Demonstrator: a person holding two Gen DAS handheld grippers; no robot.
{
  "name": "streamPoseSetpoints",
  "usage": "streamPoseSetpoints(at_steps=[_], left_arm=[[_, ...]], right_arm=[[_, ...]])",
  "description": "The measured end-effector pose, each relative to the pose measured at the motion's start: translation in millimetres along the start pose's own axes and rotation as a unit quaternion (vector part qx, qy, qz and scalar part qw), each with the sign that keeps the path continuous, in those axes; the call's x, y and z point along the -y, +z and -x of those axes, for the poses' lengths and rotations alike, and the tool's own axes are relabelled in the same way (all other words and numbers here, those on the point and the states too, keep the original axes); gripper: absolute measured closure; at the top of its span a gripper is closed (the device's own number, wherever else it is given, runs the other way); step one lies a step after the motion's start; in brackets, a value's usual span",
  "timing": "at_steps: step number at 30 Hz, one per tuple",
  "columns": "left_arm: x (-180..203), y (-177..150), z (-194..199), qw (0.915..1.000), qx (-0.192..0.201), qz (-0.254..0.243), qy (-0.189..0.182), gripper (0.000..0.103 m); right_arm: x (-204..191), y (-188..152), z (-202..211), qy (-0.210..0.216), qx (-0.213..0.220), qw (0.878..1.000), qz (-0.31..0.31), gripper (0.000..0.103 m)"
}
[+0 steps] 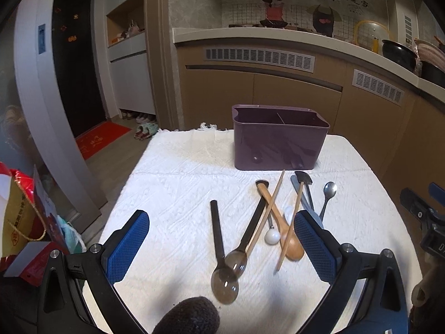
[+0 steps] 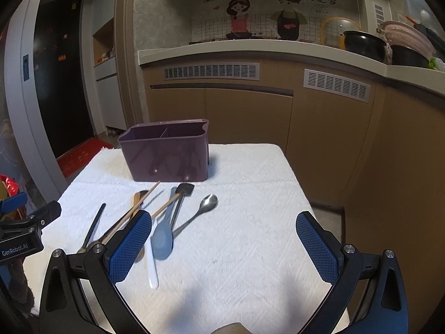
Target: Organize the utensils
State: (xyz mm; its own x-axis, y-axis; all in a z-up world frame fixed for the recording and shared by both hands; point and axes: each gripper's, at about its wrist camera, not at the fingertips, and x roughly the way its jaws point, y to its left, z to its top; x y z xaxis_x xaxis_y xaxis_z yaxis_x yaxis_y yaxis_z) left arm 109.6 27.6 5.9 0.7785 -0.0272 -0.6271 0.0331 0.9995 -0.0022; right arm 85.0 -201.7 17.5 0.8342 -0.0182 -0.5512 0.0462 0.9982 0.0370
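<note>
Both tools are spread wide and hold nothing. The left gripper (image 1: 221,243) hangs above the white cloth (image 1: 172,194), and two smoky clear spoons (image 1: 226,275) with black handles lie between its blue pads (image 1: 126,246). At about 1 o'clock from them lie a wooden spoon (image 1: 289,243), two chopsticks (image 1: 290,222) crossing it, a white spoon (image 1: 272,236) and a metal spoon (image 1: 328,194). The purple utensil box (image 1: 278,142) stands at 12 o'clock at the far edge of the cloth, with a divider inside. The right gripper (image 2: 224,247) hovers over bare cloth; a pale blue spoon (image 2: 163,239) and a black spatula (image 2: 185,190) lie at its 11 o'clock, just beside its left pad
</note>
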Motion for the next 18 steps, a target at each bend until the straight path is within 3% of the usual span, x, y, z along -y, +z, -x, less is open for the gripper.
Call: streamPoseSetpoints(at_steps=[4, 9, 13, 15, 18], left_arm=[[0.2, 14.3, -24.4, 0.9994, -0.028, -0.003, -0.021, 0.0], [-3.0, 21.5, -49.0, 0.9996, -0.021, 0.015, -0.009, 0.0], [-1.4, 23.9, -80.6, 0.9937, -0.085, 0.011, -0.072, 0.0], [0.0, 20.9, -90.8, 0.9936, -0.099, -0.002, -0.054, 0.0], [6.4, 13.4, -94.9, 0.995, -0.085, -0.047, -0.026, 0.0]], right_arm=[[-2.6, 16.7, -17.7, 0.0, -0.001, 1.0, 0.014, 0.0], [-3.8, 27.8, -42.2, -0.005, -0.006, 1.0, 0.026, 0.0], [1.0, 29.5, -65.8, -0.003, -0.028, 0.999, 0.024, 0.0], [2.5, 28.7, -75.4, -0.002, -0.037, 0.999, 0.022, 0.0], [3.0, 25.9, -84.0, 0.003, -0.047, 0.999, 0.023, 0.0]])
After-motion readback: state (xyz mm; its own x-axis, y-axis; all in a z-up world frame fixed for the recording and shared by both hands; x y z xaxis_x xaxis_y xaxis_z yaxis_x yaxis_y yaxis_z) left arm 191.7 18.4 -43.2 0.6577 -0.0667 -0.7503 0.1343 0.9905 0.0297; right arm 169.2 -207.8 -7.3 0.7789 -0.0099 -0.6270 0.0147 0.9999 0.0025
